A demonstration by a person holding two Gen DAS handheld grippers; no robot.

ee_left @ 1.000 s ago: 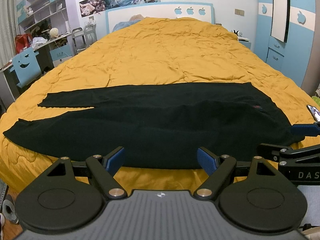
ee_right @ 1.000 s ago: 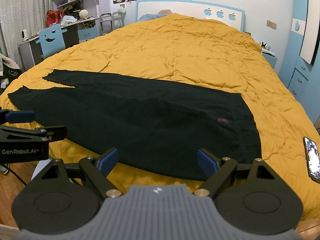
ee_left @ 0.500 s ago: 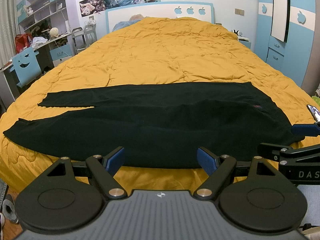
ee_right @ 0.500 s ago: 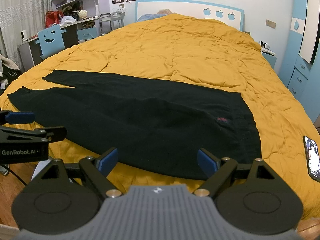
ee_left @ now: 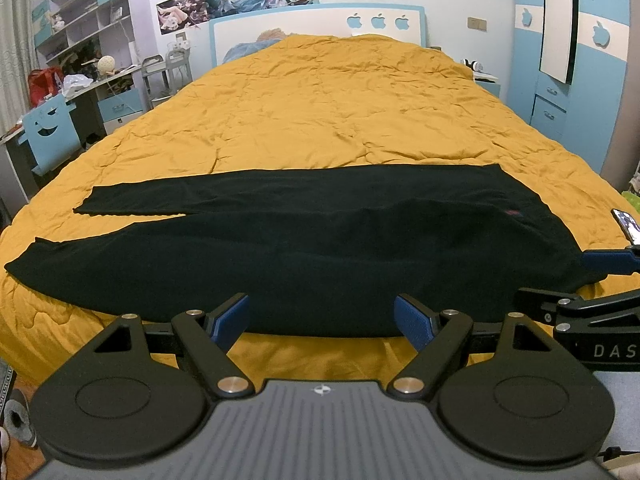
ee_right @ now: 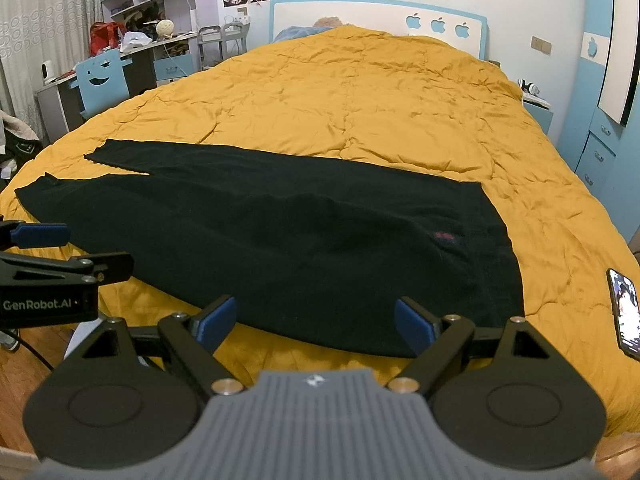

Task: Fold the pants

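Black pants lie flat across the near part of a bed with a yellow quilt, legs to the left, waist to the right. They also show in the right wrist view, with a small red mark near the waist. My left gripper is open and empty, just short of the pants' near edge. My right gripper is open and empty at the near edge by the waist. Each gripper shows at the edge of the other's view.
A phone lies on the quilt right of the waist. A desk with a blue chair and shelves stand left of the bed. A blue wardrobe stands to the right. The headboard is at the far end.
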